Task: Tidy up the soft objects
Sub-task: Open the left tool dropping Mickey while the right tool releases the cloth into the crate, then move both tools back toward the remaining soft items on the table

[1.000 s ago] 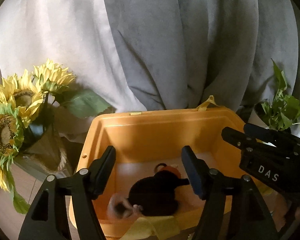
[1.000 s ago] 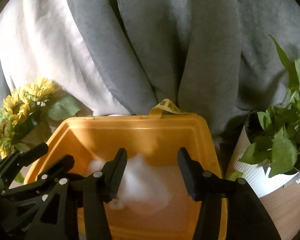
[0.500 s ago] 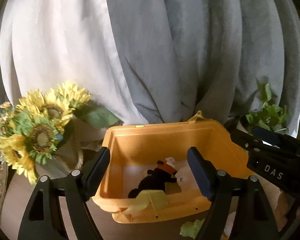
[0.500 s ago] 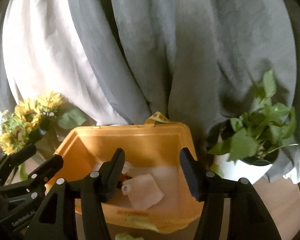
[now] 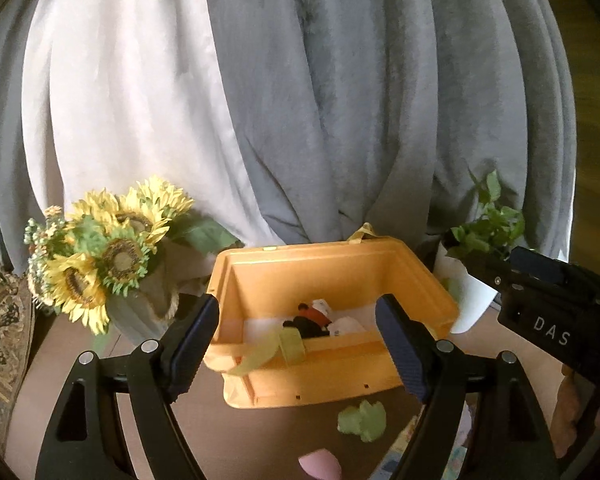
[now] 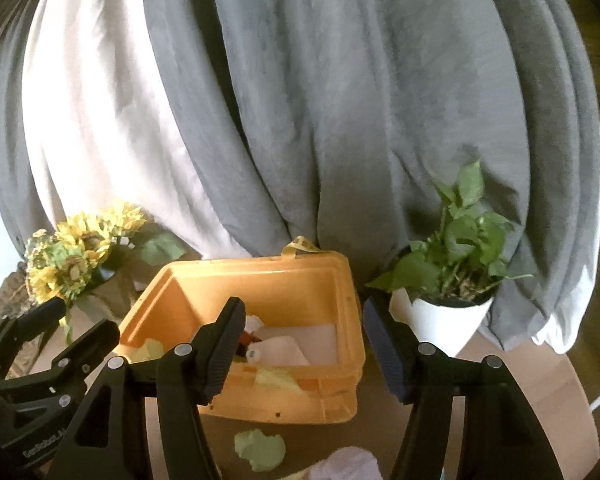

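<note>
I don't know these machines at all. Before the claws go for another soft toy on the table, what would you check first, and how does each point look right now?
1. Left claw empty: ok, nothing between its fingers.
2. Right claw empty: ok; its jaws are opening with nothing between them.
3. Orange bin has room: ok, a few toys lie on its floor.
4. Next item in sight: ok, green soft toy lies on the table in front of the bin.
5. Pink soft item fully visible: not ok, cut off at the frame edge.
6. Potted plant apart from the bin: ok.
</note>
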### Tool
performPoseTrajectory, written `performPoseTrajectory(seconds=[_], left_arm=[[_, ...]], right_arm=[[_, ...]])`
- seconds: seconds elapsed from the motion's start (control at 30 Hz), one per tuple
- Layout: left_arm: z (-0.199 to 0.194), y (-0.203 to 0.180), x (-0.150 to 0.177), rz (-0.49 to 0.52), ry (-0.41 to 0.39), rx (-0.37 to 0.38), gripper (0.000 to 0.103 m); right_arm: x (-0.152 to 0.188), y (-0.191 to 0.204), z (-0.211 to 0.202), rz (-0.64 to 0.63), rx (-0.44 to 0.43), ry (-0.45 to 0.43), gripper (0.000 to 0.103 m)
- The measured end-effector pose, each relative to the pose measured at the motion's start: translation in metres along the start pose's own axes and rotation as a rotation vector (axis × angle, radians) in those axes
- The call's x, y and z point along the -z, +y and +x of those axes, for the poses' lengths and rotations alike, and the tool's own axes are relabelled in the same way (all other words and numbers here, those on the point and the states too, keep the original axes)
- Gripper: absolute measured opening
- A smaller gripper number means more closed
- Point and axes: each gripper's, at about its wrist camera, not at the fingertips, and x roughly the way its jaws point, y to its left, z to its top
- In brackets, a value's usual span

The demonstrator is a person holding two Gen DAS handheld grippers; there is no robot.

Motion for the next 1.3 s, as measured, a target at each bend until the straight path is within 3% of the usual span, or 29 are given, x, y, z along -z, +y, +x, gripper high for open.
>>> performPoseTrajectory(seconds=[0.53, 0.77, 0.97, 1.3], left_arm=[[-0.063, 0.002, 0.026, 0.000, 0.003, 0.036, 0.082], [-0.081, 0.009, 0.039, 0.044, 0.001, 0.061, 0.083], [-0.090, 0.016, 0.056, 0.065, 0.030, 0.099, 0.084], [-0.095, 0.003, 0.087, 0.068, 0.093, 0.096, 0.084]], right_arm=[[0.024, 0.001, -0.072, 0.035, 0.011, -0.025, 0.063], [0.040, 0.013, -0.098, 0.057, 0.072, -0.038, 0.063], [0.055, 0.021, -0.115, 0.084, 0.106, -0.033, 0.063], [0.081, 0.022, -0.126, 0.059, 0.125, 0.007, 0.063]])
